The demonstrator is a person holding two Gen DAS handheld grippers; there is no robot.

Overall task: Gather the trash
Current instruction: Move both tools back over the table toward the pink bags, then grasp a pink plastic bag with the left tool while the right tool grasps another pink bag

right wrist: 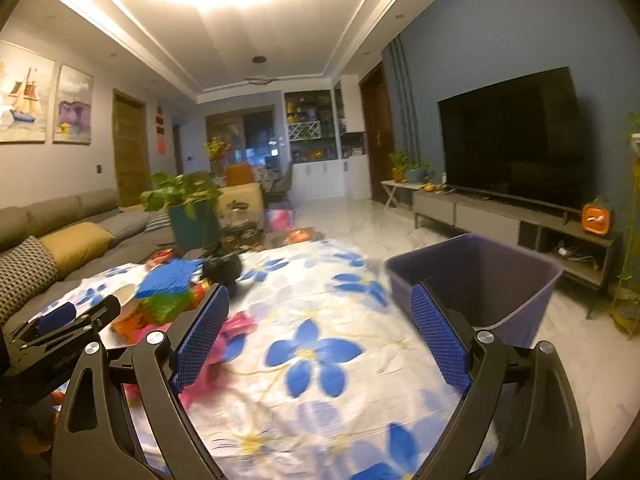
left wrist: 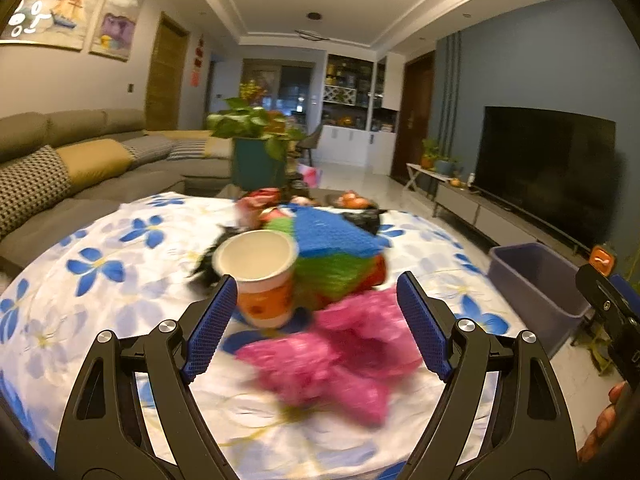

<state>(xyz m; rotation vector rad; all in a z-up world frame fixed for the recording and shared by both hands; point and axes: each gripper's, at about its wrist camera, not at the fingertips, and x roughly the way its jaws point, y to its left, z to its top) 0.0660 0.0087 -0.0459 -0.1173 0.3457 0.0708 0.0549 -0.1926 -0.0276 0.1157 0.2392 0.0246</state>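
Holding both grippers wide, we grip nothing: left gripper (left wrist: 312, 316) frames the cup (left wrist: 260, 276) and pink bag (left wrist: 336, 364) on the surface (left wrist: 120, 300); right gripper (right wrist: 320, 332) faces the bin (right wrist: 480, 280).

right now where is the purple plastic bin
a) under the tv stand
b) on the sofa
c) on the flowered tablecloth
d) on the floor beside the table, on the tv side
d: the purple plastic bin stands on the pale floor off the edge of the flowered tablecloth, between table and black tv.
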